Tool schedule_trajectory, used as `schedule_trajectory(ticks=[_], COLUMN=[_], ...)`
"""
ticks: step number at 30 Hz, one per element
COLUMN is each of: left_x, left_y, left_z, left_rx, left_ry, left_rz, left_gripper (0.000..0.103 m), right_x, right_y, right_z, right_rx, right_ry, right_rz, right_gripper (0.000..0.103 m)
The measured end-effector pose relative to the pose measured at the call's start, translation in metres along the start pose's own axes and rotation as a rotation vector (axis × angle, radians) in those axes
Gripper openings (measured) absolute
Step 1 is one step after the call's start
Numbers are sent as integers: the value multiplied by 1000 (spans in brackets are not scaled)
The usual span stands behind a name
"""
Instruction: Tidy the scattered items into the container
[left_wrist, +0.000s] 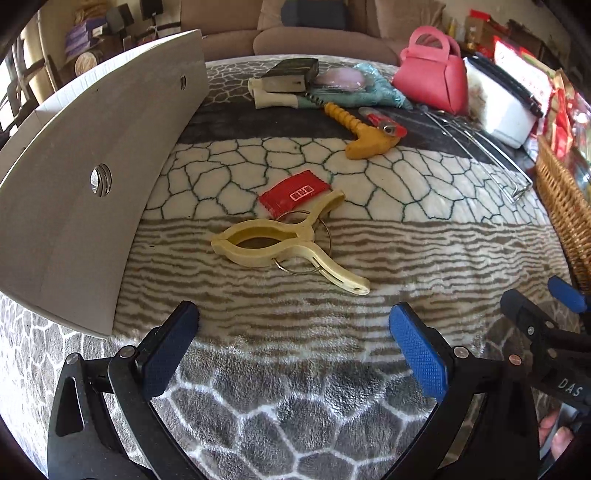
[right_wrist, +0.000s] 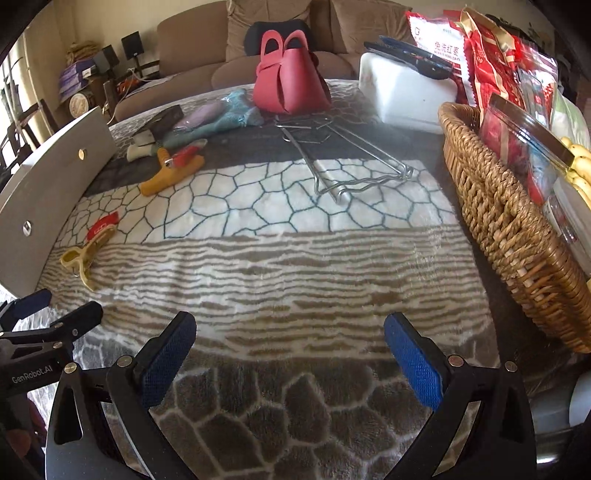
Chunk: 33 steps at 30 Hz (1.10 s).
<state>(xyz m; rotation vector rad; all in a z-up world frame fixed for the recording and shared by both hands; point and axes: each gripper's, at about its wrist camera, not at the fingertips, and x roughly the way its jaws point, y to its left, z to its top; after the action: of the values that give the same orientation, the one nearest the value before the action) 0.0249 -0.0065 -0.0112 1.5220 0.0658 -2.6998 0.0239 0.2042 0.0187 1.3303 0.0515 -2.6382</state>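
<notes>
The big white cardboard box (left_wrist: 85, 177) stands at my left on the patterned fleece blanket (left_wrist: 295, 325) that covers the worktop; I take it for the container, its side wall facing me, its opening not visible. Both my tools are spread wide and hold nothing: my left hand-held gripper (left_wrist: 295, 354) hovers low, just short of the cream plastic clamp-style peg with a metal ring (left_wrist: 280, 243), and my right hand-held gripper (right_wrist: 291, 362) hangs over bare blanket, well apart from any item.

The peg looks like the step in hand. I judge it best to close my left fingers across its thick looped end, not the thin splayed handles, and lift straight so the ring does not snag the pile. The small red foil sachet (left_wrist: 293, 194) touches the peg's far handle; I would take care not to drag it.

My right view alone shows the woven wicker basket (right_wrist: 517, 229) of packets and bananas beside me, and the bent wire rack (right_wrist: 351, 170) in full. My left view alone shows the peg's ring and the sachet's print clearly.
</notes>
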Motion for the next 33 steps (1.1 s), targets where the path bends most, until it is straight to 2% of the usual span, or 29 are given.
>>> schedule_trajectory(ticks=[5,9,33], left_x=[1,0,-1], left_y=[-4,-4,-4], left_z=[-1,-3,-3], left_rx=[13,16,16], left_ry=[-29,-53,-53], left_rz=[0,3,3], left_gripper=[103,103,103], right_x=[4,6,6], right_y=[23,21,21], right_z=[-2,-2,-1], right_rx=[-80,-71,-75], right_ry=[-1,1,3], right_rz=[2,-2,-9], right_gripper=[103,103,103])
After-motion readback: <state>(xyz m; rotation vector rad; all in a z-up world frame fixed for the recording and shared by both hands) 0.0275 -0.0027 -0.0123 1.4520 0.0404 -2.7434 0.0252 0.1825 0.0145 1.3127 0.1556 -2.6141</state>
